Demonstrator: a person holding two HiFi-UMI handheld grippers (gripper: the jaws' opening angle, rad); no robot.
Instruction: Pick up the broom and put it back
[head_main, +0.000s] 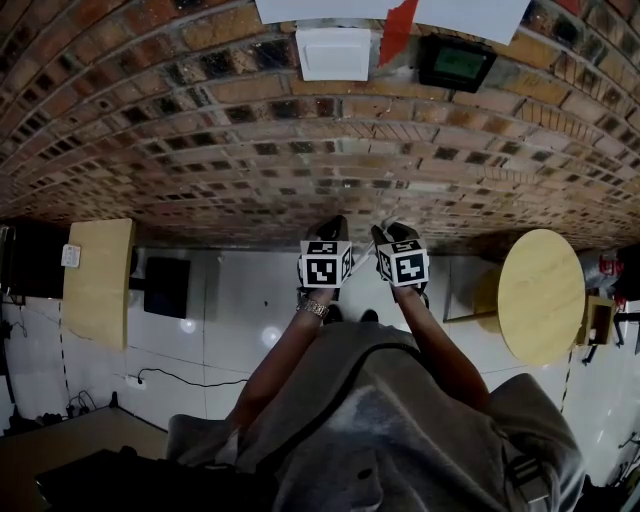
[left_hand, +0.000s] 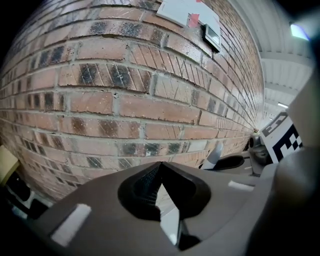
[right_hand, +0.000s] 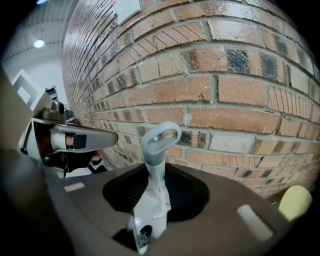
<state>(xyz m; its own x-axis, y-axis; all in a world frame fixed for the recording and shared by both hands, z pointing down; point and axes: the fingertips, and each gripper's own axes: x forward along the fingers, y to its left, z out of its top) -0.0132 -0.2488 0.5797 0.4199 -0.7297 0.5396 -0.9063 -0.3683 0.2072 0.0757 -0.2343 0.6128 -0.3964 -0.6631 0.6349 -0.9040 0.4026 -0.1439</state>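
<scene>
The broom (right_hand: 153, 162), clamped by its looped handle end in the right tool (right_hand: 159, 180) close to the brick wall (right_hand: 225, 90), may pivot or slip in that narrow grip, since the left tool (left_hand: 160, 172), jaws together and empty, gives no support.

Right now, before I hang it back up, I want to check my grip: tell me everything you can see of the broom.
Only the top of the broom shows: a pale grey, plastic-looking cap that ends in an oval hanging loop, on a white shaft. The right gripper is shut on the shaft just below the cap, so the loop sticks out past the jaws, close in front of the brick wall. Whether it touches the wall cannot be told. The brush head is out of view.
</scene>
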